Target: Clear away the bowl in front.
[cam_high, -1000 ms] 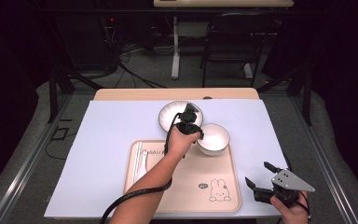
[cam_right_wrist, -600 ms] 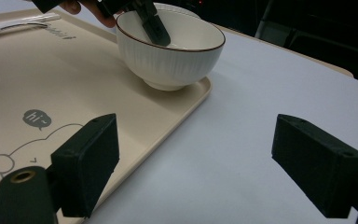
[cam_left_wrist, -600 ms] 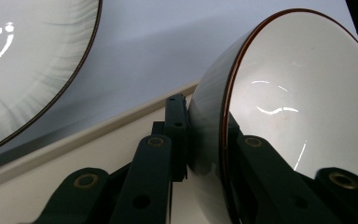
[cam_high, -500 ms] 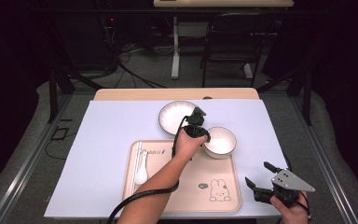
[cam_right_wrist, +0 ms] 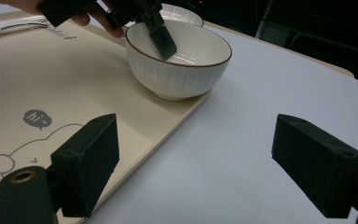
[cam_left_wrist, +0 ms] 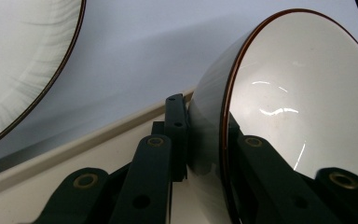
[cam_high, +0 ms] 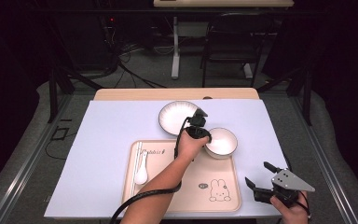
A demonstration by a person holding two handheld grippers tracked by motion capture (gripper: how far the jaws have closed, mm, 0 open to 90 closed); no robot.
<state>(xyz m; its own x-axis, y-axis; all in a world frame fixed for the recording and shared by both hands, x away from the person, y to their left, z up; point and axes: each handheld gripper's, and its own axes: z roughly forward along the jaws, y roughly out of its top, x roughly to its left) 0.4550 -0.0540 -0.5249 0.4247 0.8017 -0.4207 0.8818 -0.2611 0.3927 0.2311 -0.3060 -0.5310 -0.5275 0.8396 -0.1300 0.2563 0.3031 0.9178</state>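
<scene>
A white bowl [cam_high: 222,141] with a brown rim sits at the far right corner of the beige tray [cam_high: 186,186]. In the right gripper view the bowl [cam_right_wrist: 179,60] has its foot over the tray's edge [cam_right_wrist: 186,109]. My left gripper [cam_high: 199,127] is shut on the bowl's rim, one jaw inside and one outside, as the left gripper view shows [cam_left_wrist: 205,121]. My right gripper [cam_high: 261,179] is held open near the table's front right, off the tray's right side, with nothing between its jaws [cam_right_wrist: 200,158].
A white plate [cam_high: 178,116] lies on the lilac mat behind the tray, close to the bowl's left. A white spoon [cam_high: 141,171] and chopsticks [cam_high: 136,156] lie along the tray's left side. A rabbit drawing [cam_high: 218,190] marks the tray's near right.
The left gripper has carried the bowl a little to the right and nearer, away from the plate, to the tray's far right corner. The right gripper has stayed put.
</scene>
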